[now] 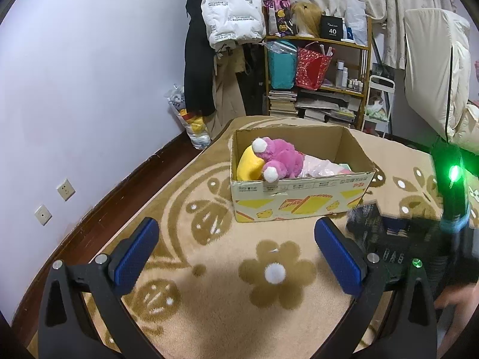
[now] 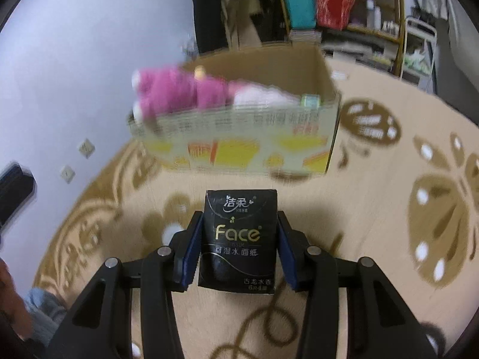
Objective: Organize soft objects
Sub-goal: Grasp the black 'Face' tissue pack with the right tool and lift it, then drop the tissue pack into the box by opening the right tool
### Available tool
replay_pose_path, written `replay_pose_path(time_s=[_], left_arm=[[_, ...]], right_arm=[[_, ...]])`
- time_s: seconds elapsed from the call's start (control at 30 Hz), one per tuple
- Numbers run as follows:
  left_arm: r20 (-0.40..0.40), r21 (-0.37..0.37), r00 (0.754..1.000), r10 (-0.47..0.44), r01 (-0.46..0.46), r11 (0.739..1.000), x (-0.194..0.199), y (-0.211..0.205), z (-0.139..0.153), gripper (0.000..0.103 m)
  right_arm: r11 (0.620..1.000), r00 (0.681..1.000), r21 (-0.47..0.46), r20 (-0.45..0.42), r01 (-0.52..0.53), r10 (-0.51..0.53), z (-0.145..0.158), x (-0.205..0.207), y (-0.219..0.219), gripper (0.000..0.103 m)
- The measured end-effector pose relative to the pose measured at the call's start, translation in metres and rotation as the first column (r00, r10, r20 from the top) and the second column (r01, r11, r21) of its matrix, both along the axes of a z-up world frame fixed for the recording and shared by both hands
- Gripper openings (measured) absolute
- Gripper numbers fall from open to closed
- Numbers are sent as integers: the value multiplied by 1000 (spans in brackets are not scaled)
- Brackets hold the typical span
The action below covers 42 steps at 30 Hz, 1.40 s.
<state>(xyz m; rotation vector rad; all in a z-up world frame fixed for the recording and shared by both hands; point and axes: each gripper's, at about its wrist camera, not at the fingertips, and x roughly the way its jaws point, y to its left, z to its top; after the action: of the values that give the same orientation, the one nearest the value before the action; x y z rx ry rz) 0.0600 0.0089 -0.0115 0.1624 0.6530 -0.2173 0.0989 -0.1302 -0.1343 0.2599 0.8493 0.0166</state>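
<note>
A cardboard box (image 1: 299, 200) stands on the carpet and holds a pink plush toy (image 1: 281, 158), a yellow plush (image 1: 250, 166) and a pink plastic pack (image 1: 323, 166). My left gripper (image 1: 236, 251) is open and empty above the carpet, short of the box. My right gripper (image 2: 238, 248) is shut on a black "Face" tissue pack (image 2: 238, 239), held above the carpet in front of the box (image 2: 239, 146). The pack and right gripper also show blurred in the left wrist view (image 1: 377, 227).
A patterned beige carpet (image 1: 209, 299) covers the floor. A purple wall (image 1: 74, 89) with sockets runs on the left. A shelf (image 1: 317, 74) with bags and books and hanging coats stands behind the box. A white bedding pile (image 1: 434, 68) is at the right.
</note>
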Motion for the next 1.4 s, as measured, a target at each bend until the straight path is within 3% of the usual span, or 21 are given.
replay_pose_path(time_s=[0.43,0.57,0.8,0.9,0.93,1.0,1.1,1.2,1.33,1.4], left_arm=[[-20,7,1000,19,-19,1000,5,2,-4,103],[-22,8,999,23,-22,1000,8,2,-6,103],[-31,24,999,36,-35,999,12,1,-12,103],[-27,22,999,35,-34,999,12,2,-12,103],[-27,22,999,35,-34,999,11,2,-12,103],[-28,21,999,35,-34,999,11,2,-12,103],[-24,16,999,40,-39,999,9,3,-11,103],[-20,18,999,46,-45,999,7,3,-8,103],[9,25,998,59,-59,998,-1,5,0,103],[24,19,998,56,-56,998,-5,5,5,103]], right_arm=[[997,990,-79,142,6,5,70,63,-22,49],[992,993,-128,114,-16,30,71,85,-18,49],[992,998,-125,55,-34,41,55,109,-19,50],[990,997,-139,71,-27,37,54,107,-19,51],[989,996,-143,78,-27,39,55,105,-18,53],[989,994,-146,103,-24,40,59,102,-17,68],[990,994,-138,100,-19,33,63,99,-17,73],[993,992,-119,125,-11,26,71,87,-20,90],[993,990,-116,139,-13,29,80,71,-24,95],[994,988,-113,149,-9,26,85,63,-27,103]])
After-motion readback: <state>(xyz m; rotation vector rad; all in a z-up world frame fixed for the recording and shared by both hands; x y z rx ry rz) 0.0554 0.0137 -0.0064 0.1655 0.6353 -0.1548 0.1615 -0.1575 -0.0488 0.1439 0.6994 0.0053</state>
